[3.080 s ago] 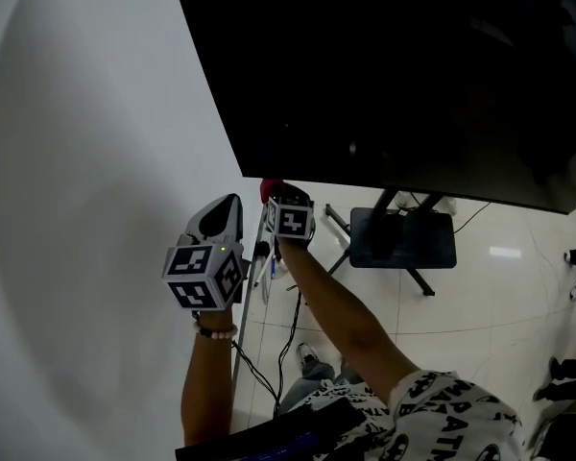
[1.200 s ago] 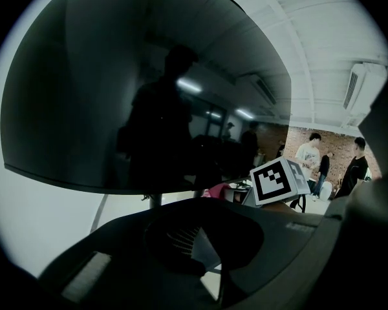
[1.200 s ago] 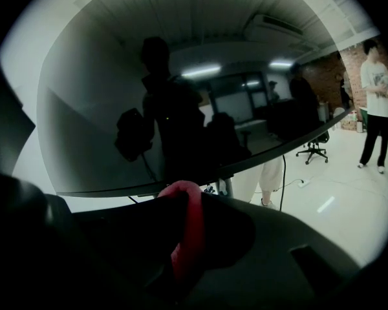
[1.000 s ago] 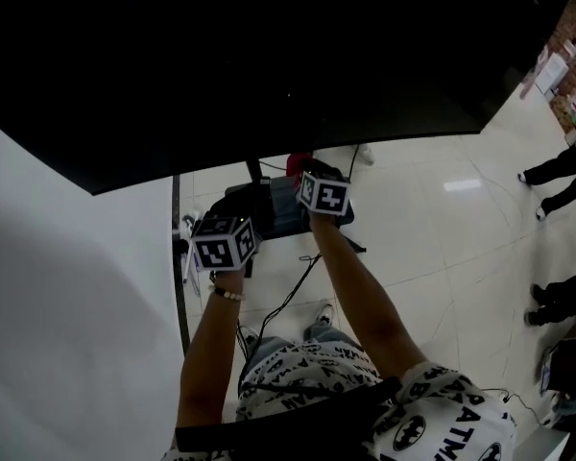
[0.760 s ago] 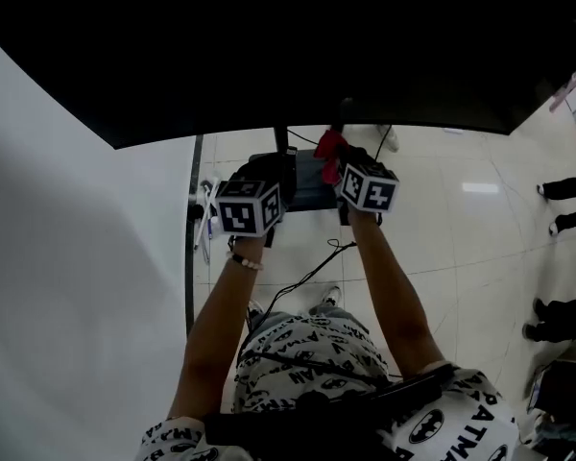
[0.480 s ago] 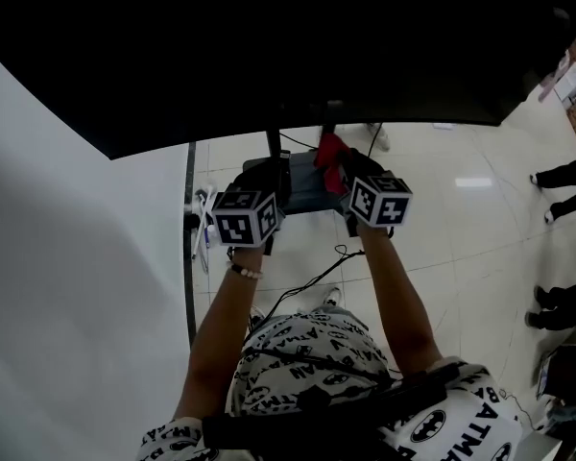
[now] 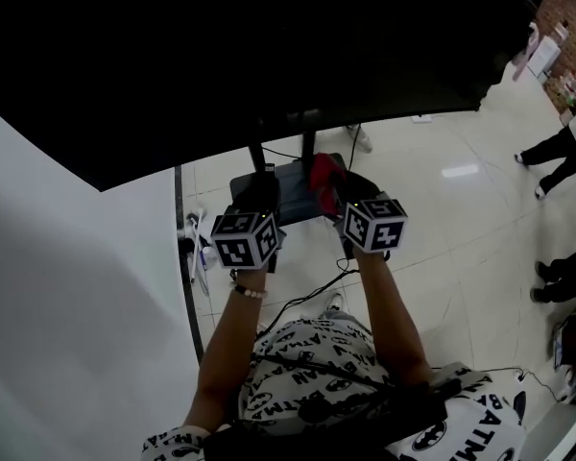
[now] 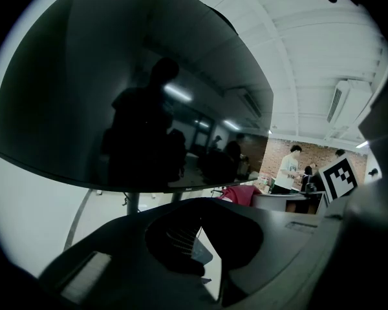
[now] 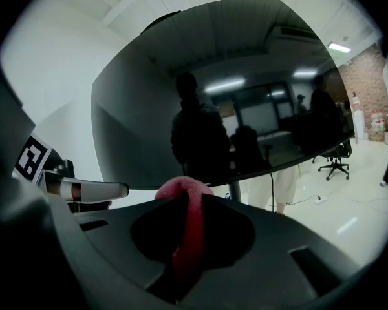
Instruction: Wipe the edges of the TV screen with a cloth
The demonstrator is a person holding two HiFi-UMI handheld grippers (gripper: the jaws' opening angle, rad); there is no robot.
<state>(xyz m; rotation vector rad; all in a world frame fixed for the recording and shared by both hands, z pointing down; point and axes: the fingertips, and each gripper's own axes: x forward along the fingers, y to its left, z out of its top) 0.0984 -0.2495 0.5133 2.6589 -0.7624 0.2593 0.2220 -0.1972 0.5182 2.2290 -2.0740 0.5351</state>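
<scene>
TV screen (image 7: 269, 56): top edge and left end cut off by the head view's border. Cloth (image 9: 191, 231): a red fold pinched between the jaws of the right gripper (image 9: 186, 199), with its lower part hidden inside the gripper body. In the head view most of it is hidden behind that gripper. Stand base (image 7: 296, 188): partly covered by both grippers. Bystander (image 7: 555, 148): cut off at the right border, too small for detail.

Red cloth (image 7: 324, 176), black TV screen (image 7: 221, 46), black-and-white marker cubes (image 7: 244, 239), white shirt (image 7: 307, 358) with black lettering, pale glossy floor (image 7: 461, 248).
</scene>
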